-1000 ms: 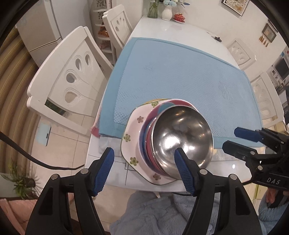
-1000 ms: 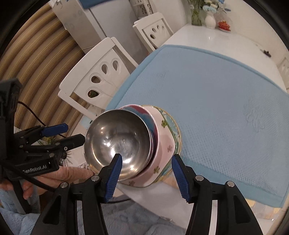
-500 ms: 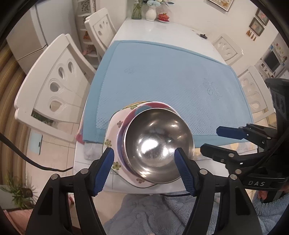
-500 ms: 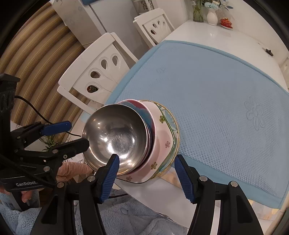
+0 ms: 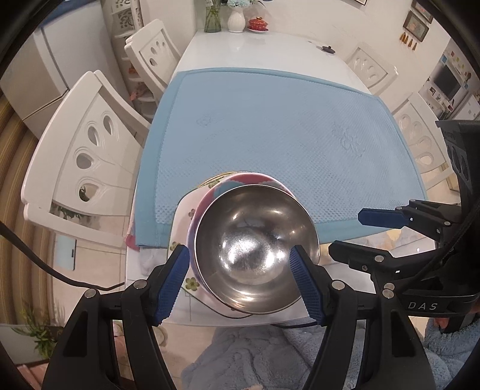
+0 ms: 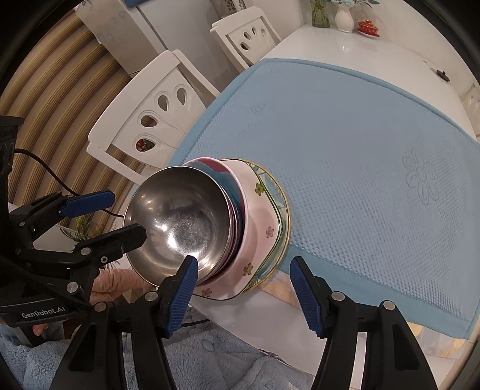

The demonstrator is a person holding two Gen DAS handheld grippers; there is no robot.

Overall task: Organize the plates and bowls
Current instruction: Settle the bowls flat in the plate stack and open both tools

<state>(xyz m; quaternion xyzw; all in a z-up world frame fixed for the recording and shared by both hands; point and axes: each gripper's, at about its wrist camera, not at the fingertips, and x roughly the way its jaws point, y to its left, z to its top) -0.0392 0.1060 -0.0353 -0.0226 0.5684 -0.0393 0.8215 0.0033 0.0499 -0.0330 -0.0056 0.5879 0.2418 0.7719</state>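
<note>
A steel bowl (image 5: 255, 240) (image 6: 180, 222) tops a stack at the table's near edge. Under it sit a pink and blue bowl (image 6: 231, 177), a pink flowered square plate (image 5: 184, 210) (image 6: 261, 222) and a gold-rimmed round plate (image 6: 283, 210). My left gripper (image 5: 241, 282) (image 6: 127, 214) hangs open over the steel bowl, its fingers framing the bowl without pressing on it. In the right wrist view one left finger crosses the bowl's left rim. My right gripper (image 6: 243, 270) (image 5: 345, 232) stands open at the stack's right side, with nothing held.
The stack rests partly on a blue mat (image 5: 285, 135) covering a white table (image 5: 270, 48). White chairs (image 5: 84, 162) (image 6: 156, 114) stand along the left side, and more on the right. A vase (image 5: 235, 18) and a red dish stand at the far end. A person's hand (image 6: 114, 282) holds the left gripper.
The left gripper has shifted sideways and rolled, so the bowl now sits centred between its fingers. The right gripper's fingers have spread slightly; it has hardly moved.
</note>
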